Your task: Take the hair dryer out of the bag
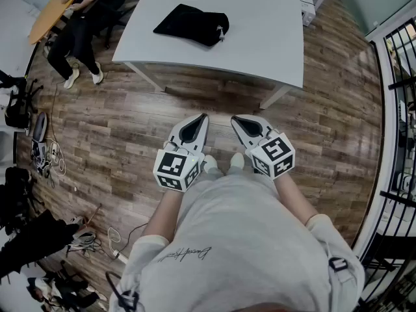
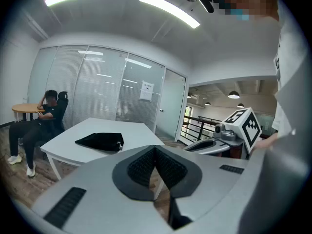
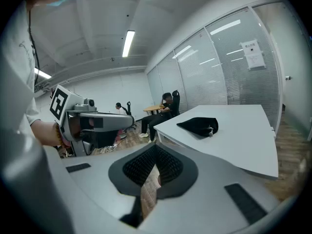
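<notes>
The left tongs [image 1: 200, 121] and the right tongs [image 1: 239, 121] are held side by side near the person's body, above the wooden floor [image 1: 117, 122], each with its jaws pressed fully together and gripping nothing. The black bag [image 1: 192, 25] lies on the white worktop [image 1: 260, 44] on the far side, on its left half, well apart from both tongs; its contents are hidden, so the hair dryer cannot be made out. Another person [image 1: 81, 25] sits at far left.

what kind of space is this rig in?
Looks like an office or meeting room: a white table with a black bag on it, glass partition walls with blinds, and a person seated at a round table.
</notes>
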Demonstrator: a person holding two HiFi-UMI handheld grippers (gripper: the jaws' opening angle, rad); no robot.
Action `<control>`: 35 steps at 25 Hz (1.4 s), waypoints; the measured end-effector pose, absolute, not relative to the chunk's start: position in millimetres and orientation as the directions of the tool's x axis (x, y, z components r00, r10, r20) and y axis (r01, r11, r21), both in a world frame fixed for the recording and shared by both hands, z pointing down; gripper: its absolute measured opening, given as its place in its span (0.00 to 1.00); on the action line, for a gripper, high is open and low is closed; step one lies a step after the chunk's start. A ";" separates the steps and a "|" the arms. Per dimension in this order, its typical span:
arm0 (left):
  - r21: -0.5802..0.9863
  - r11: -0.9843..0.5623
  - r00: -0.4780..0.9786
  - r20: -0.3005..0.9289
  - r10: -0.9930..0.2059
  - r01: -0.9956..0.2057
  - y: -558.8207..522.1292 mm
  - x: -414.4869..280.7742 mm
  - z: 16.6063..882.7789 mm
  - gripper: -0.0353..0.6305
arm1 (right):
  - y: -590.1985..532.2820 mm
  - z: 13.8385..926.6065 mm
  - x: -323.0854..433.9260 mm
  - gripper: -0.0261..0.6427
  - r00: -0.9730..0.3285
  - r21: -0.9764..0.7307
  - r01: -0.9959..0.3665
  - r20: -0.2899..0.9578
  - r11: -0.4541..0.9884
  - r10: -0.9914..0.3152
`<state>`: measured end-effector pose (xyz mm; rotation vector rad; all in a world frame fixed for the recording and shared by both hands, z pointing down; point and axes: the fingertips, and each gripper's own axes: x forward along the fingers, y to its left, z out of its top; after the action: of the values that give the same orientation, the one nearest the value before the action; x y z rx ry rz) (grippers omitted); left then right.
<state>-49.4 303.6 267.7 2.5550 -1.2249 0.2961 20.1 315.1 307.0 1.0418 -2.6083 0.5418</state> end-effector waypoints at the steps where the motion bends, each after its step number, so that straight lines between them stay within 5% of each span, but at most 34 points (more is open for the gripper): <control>1: 0.171 -0.597 0.618 0.306 -0.724 -0.784 303.1 -49.7 267.1 0.07 | 315.1 307.6 19.0 0.08 -0.700 -0.237 -0.705 0.389 0.669 -0.599; 35: 0.144 -0.642 0.654 0.264 -0.709 -0.753 284.0 -98.5 261.0 0.07 | 304.4 295.3 -33.5 0.08 -0.701 -0.264 -0.712 0.324 0.651 -0.635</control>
<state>-98.5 284.0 261.0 2.6319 -1.1842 0.2687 -33.5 304.4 295.3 1.1007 -2.6659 0.5558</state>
